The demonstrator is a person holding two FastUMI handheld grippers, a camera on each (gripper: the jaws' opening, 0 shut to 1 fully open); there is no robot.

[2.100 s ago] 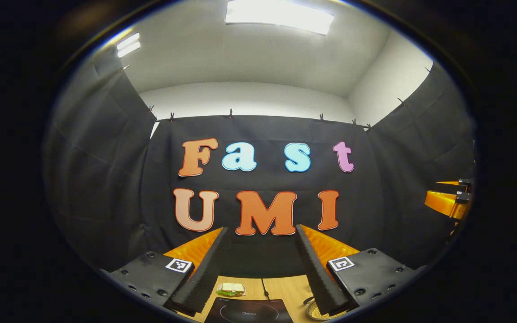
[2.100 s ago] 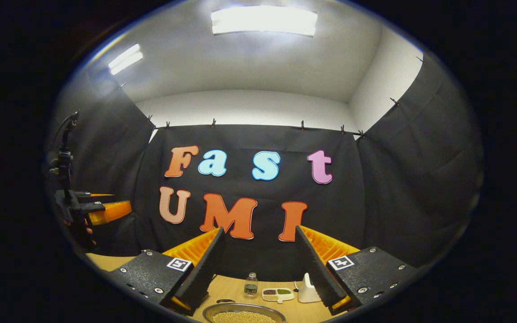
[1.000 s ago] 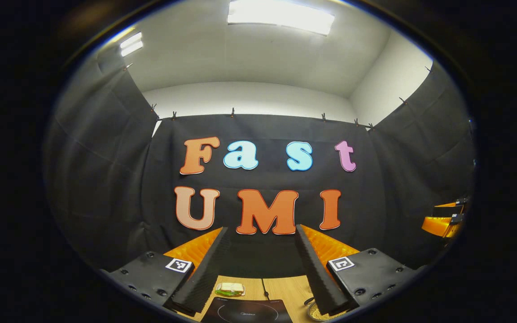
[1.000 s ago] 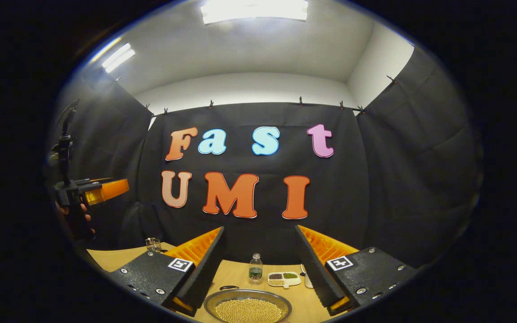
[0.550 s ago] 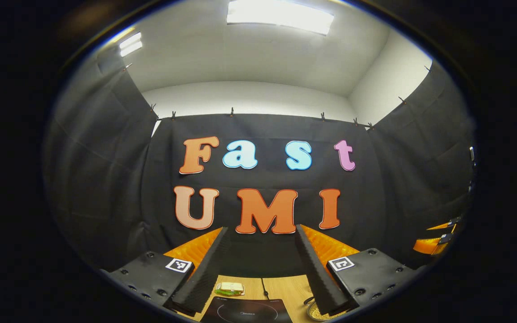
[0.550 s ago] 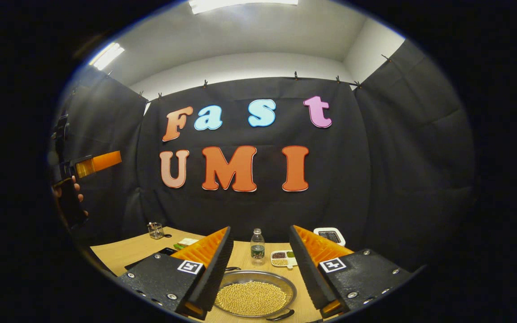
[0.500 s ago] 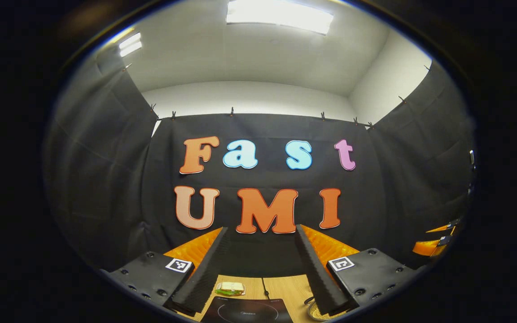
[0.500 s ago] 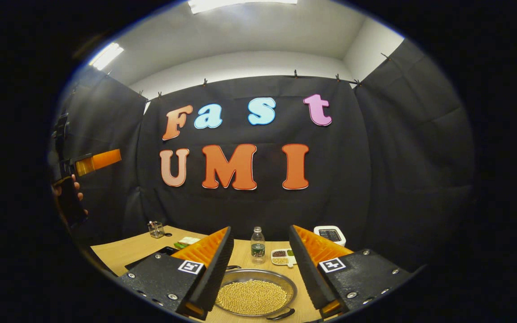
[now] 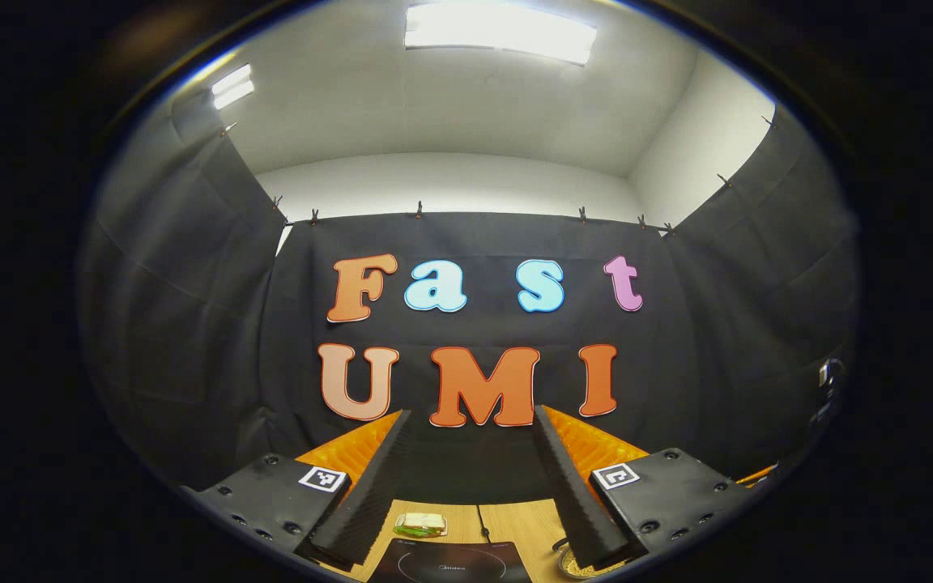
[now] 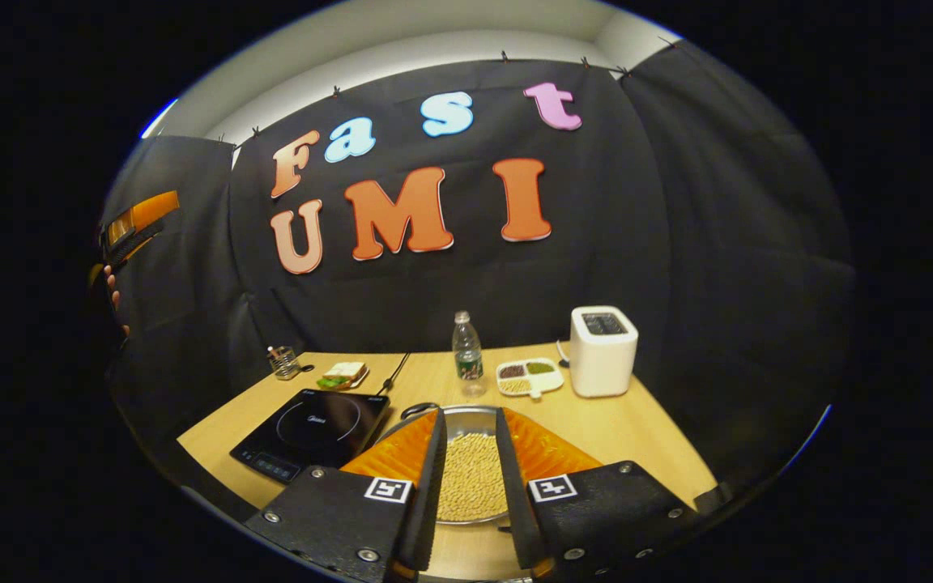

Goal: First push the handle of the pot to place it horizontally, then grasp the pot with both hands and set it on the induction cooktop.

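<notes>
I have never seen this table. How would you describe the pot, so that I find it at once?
Look at the wooden table in front of the black cloth wall. Near its front edge, just right of the flat black cooktop, sits the pot. It is the shallow round metal one filled with small pale beans, unlike the white toaster and bottle behind it.

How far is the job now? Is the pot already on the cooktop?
Nothing looks done yet. The pot of beans stands on the table beside the induction cooktop, not on it, and one handle points away. In hand: the right hand-held gripper hangs open over the pot; the left hand-held gripper is open in the air. Left: turn the handle, grasp, move.
</notes>
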